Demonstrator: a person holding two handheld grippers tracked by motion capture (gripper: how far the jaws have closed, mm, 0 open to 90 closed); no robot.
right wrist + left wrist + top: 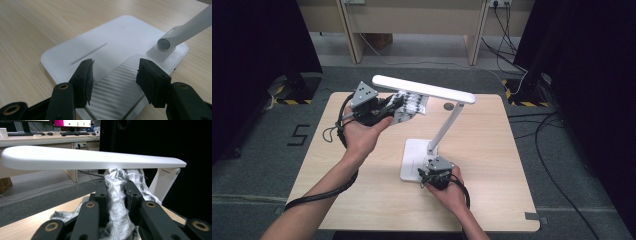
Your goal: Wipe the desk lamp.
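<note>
The left gripper (393,104) clamps a white patterned cloth (117,202) under the white desk lamp's flat head (92,158); the right gripper (113,75), jaws wide open and apparently holding nothing, hovers over the lamp's white base (82,53).

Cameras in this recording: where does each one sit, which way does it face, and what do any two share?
High view: above the person's side, looking forward and down on the table; both forearms, left gripper, right gripper.
Left gripper view: rides the left gripper, facing under the lamp head; own jaws shut on a patterned cloth.
Right gripper view: rides the right gripper, facing down at the lamp base; own jaws open.
Shared: the lamp appears in all three.
</note>
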